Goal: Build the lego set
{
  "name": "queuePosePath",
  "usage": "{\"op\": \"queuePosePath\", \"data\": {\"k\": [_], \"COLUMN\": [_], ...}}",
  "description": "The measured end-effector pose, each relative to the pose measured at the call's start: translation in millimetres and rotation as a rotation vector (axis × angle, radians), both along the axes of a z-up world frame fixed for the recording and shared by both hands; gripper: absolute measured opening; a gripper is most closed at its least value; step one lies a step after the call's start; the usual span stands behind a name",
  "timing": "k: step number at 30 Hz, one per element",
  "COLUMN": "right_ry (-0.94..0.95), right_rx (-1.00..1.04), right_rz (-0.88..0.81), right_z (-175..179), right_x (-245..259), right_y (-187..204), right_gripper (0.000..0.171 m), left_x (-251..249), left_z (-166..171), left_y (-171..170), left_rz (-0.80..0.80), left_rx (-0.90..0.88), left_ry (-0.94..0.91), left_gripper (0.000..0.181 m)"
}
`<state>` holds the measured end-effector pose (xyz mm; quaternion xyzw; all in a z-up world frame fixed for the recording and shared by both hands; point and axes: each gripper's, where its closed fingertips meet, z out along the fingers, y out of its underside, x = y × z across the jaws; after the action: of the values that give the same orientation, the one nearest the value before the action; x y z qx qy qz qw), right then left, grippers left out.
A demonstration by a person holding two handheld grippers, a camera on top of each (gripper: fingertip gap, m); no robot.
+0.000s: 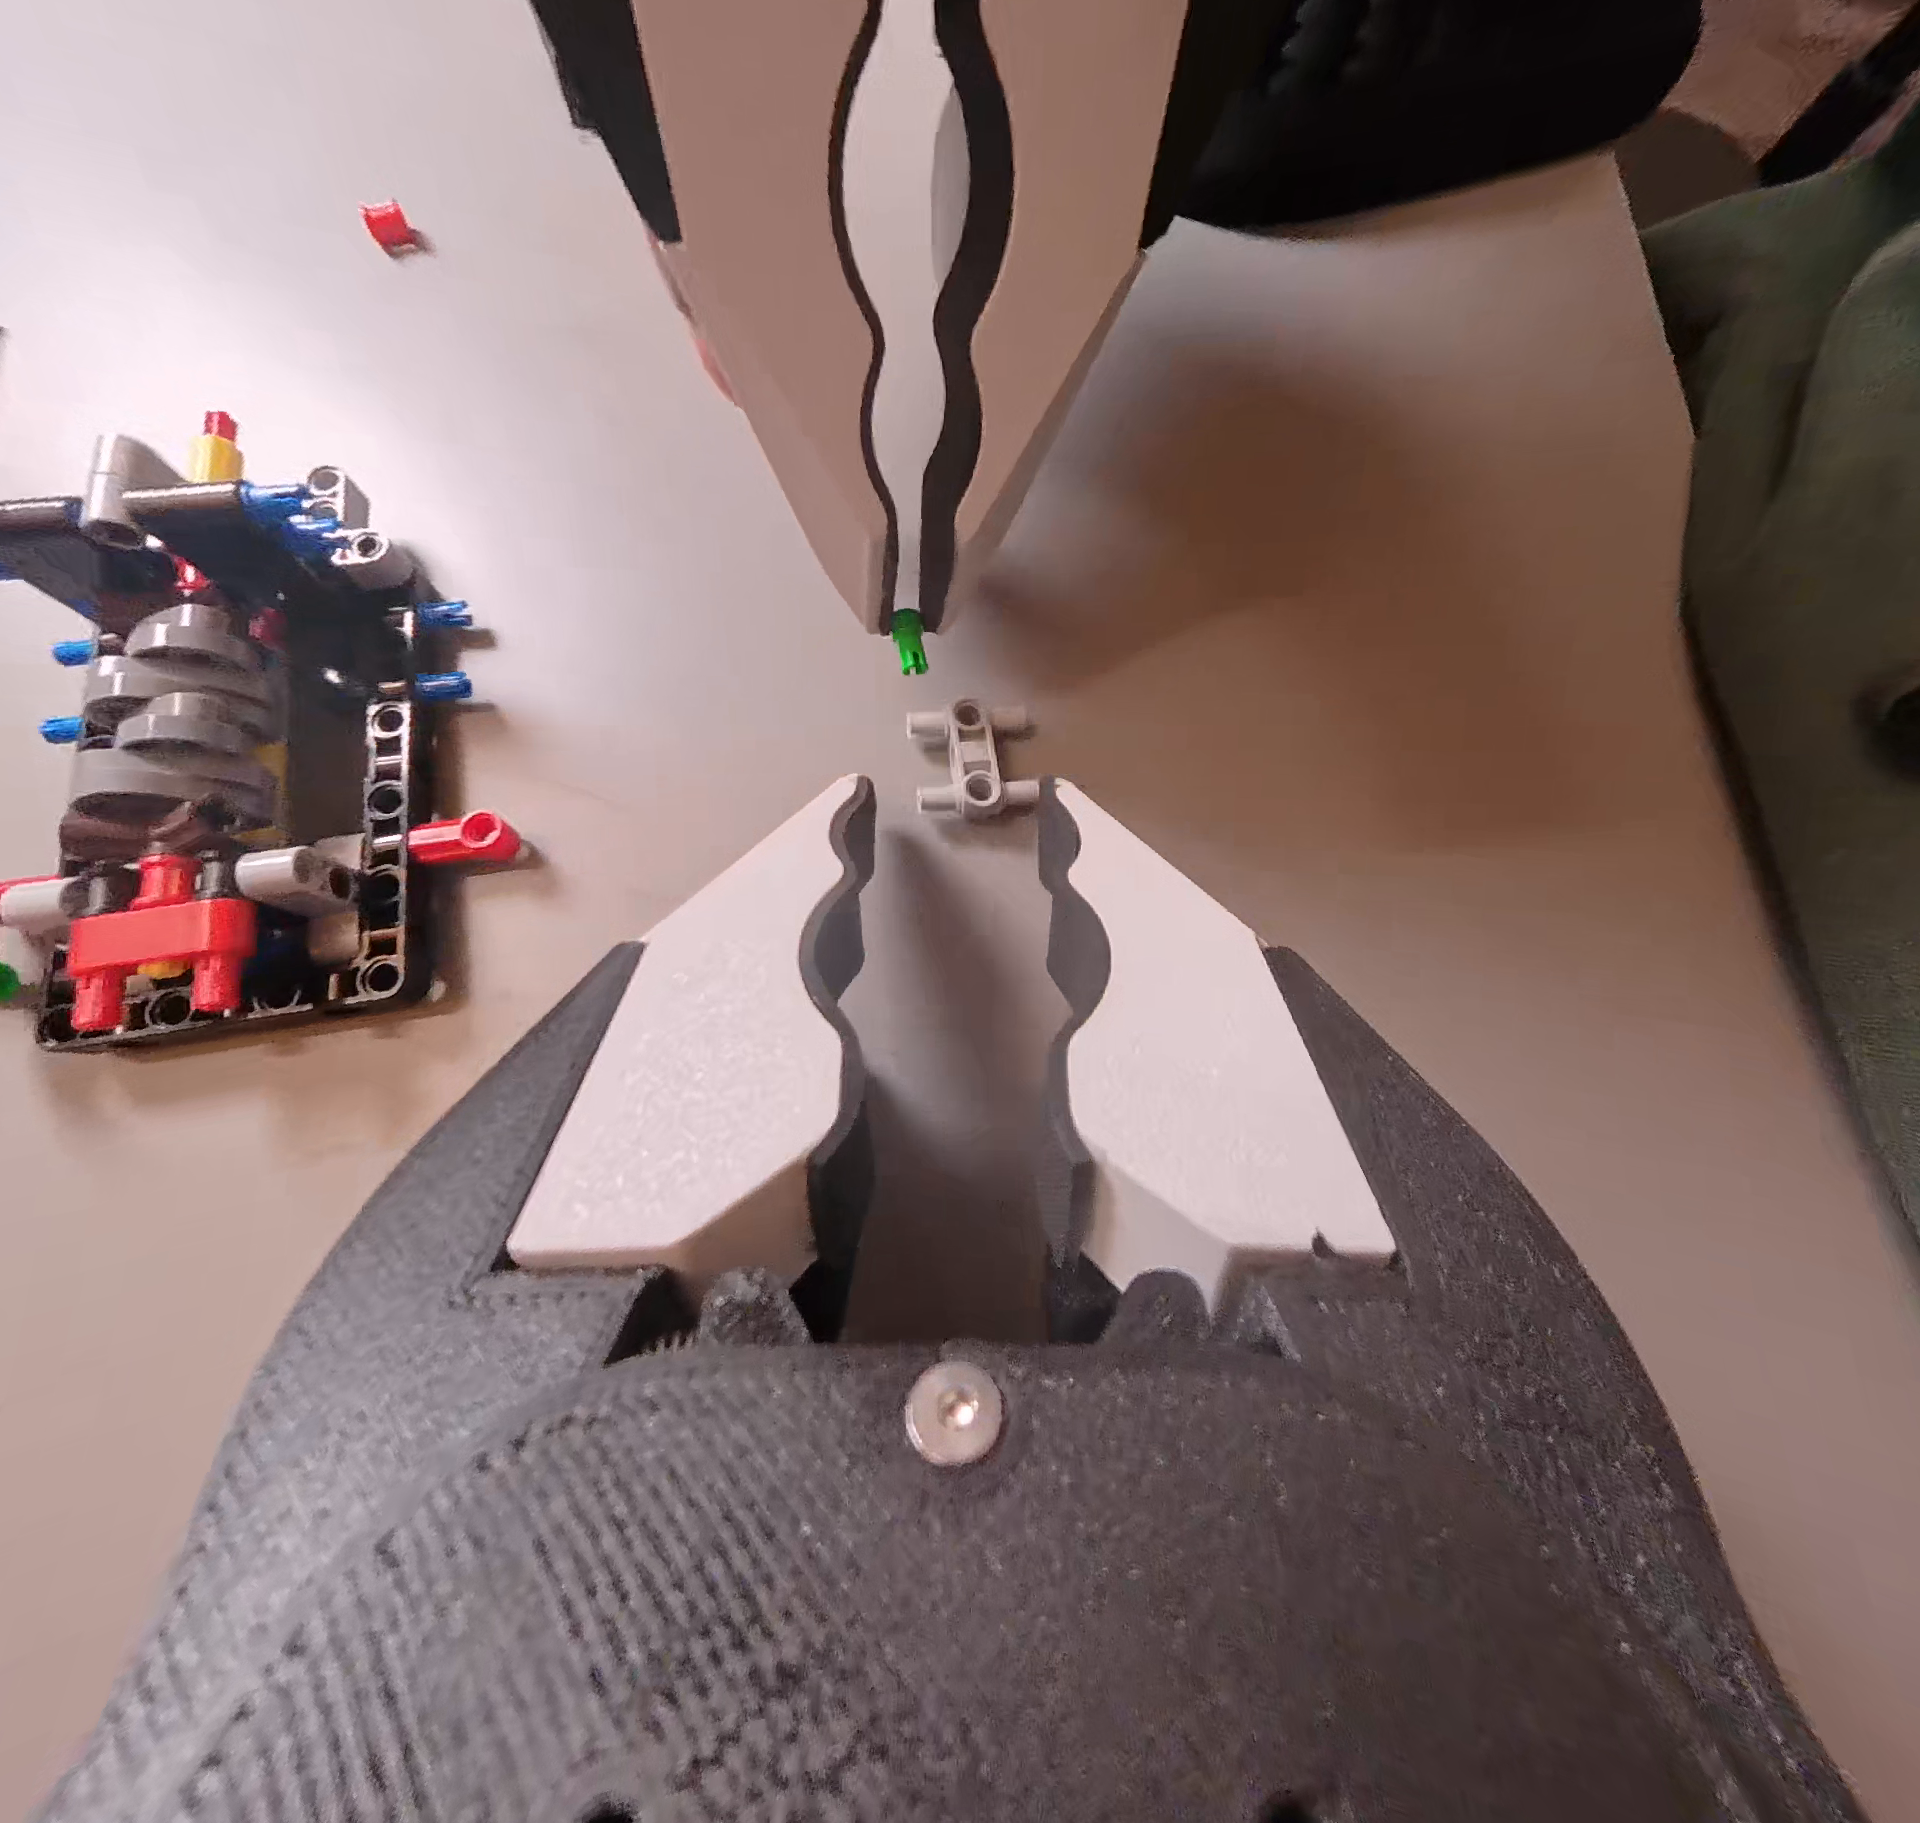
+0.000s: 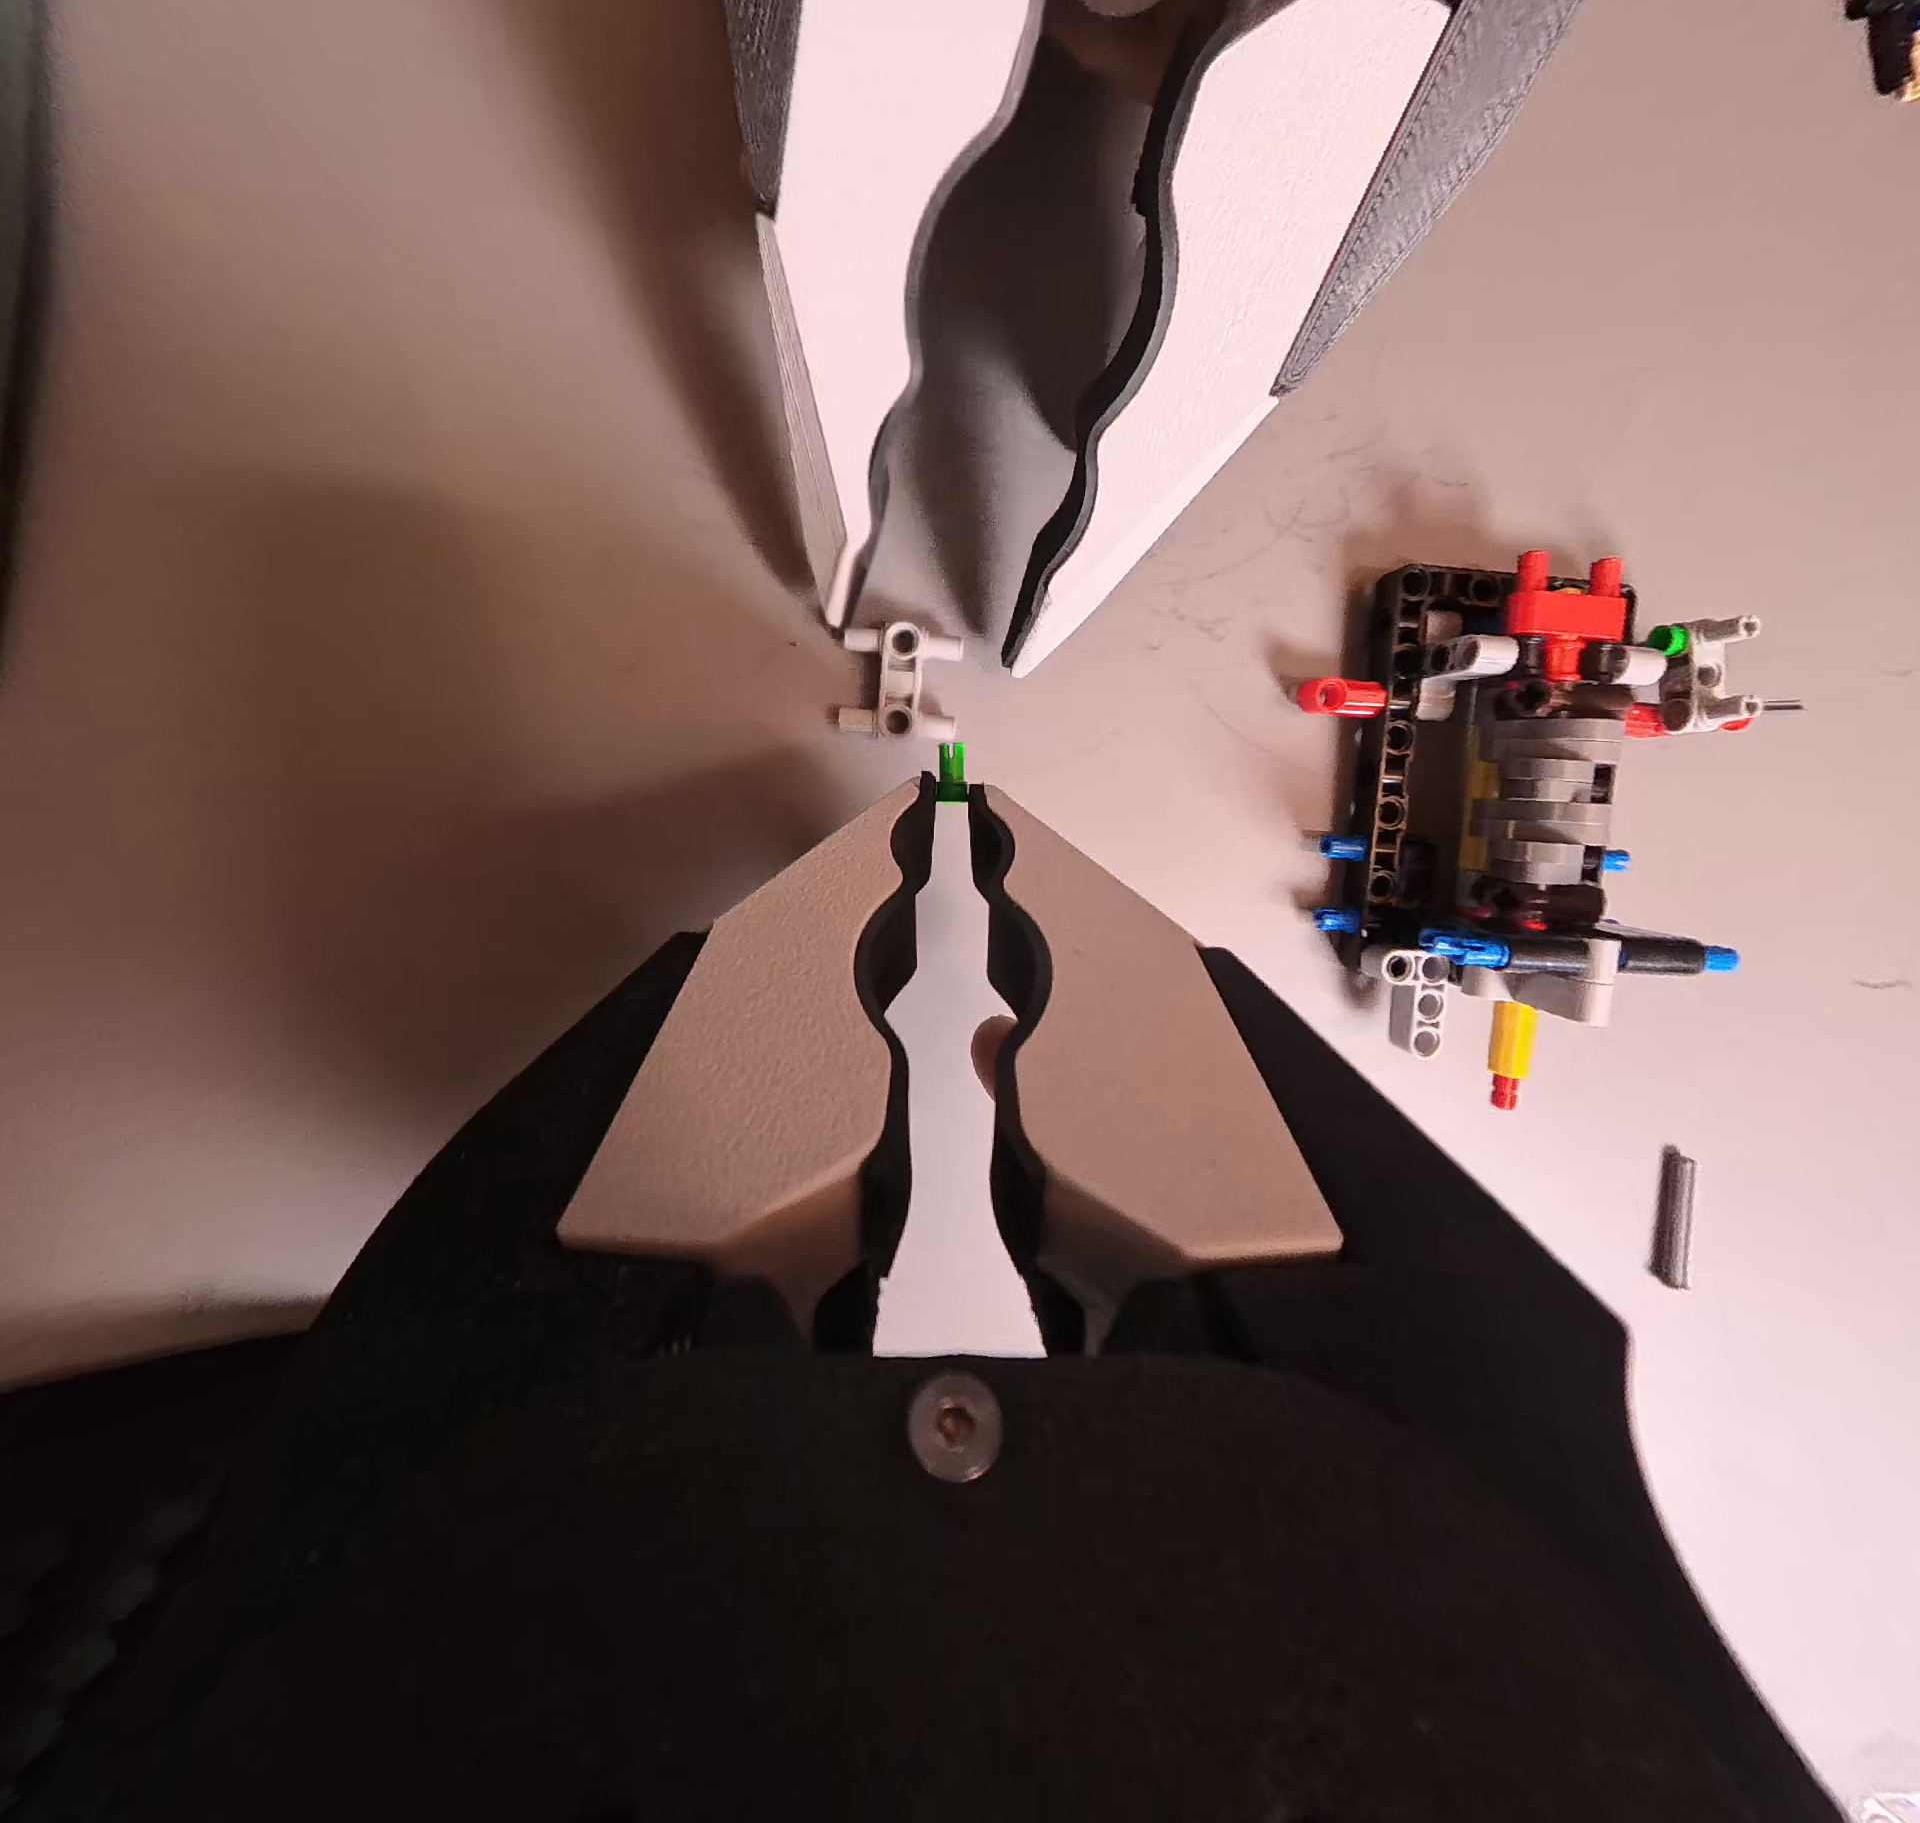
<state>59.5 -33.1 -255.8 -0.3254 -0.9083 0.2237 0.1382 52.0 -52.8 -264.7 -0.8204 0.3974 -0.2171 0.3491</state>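
Observation:
A small light grey connector piece (image 1: 971,760) with pins on both sides lies on the table between the two grippers; it also shows in the right wrist view (image 2: 900,682). My left gripper (image 1: 961,797) is open, its tips on either side of the piece's near end. My right gripper (image 2: 948,792) is shut on a small green pin (image 2: 950,772) and holds it just short of the grey piece. In the left wrist view the right gripper (image 1: 914,615) comes in from the top with the green pin (image 1: 908,648) at its tip. The left gripper also shows in the right wrist view (image 2: 925,646).
The partly built model (image 1: 223,755), a black frame with grey gears and red, blue and yellow pins, sits left of the grippers; it shows at the right in the right wrist view (image 2: 1507,807). A loose red bush (image 1: 390,225) and a dark grey axle (image 2: 1673,1217) lie on the table. Green cloth (image 1: 1808,630) is at the right. Both grippers' tips are close together, under 4 cm apart. Left tips and right tips are each some 15 cm from the loose red bush (image 1: 390,225).

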Motion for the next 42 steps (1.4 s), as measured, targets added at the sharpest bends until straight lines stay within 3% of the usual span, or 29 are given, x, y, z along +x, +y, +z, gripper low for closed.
{"op": "queuePosePath", "data": {"k": [7,21,29,42], "right_ry": [0.05,0.149,0.482,0.418], "right_rx": [-0.029,-0.084,-0.412,-0.538], "right_rz": [0.004,0.0,-0.055,-0.085], "right_z": [11,27,79,72], "right_x": [-2,-4,-6,-3], "right_y": [-7,-15,-22,-24], "right_gripper": [0.003,0.004,0.013,0.004], "left_x": [7,13,16,19], "left_z": [23,29,76,72], "left_y": [4,5,0,-2], "left_rz": [0.023,0.032,-0.034,-0.054], "left_rx": [0.022,-0.001,-0.012,0.034], "left_ry": [-0.139,-0.244,-0.635,-0.581], "left_gripper": [0.016,0.002,0.002,0.002]}}
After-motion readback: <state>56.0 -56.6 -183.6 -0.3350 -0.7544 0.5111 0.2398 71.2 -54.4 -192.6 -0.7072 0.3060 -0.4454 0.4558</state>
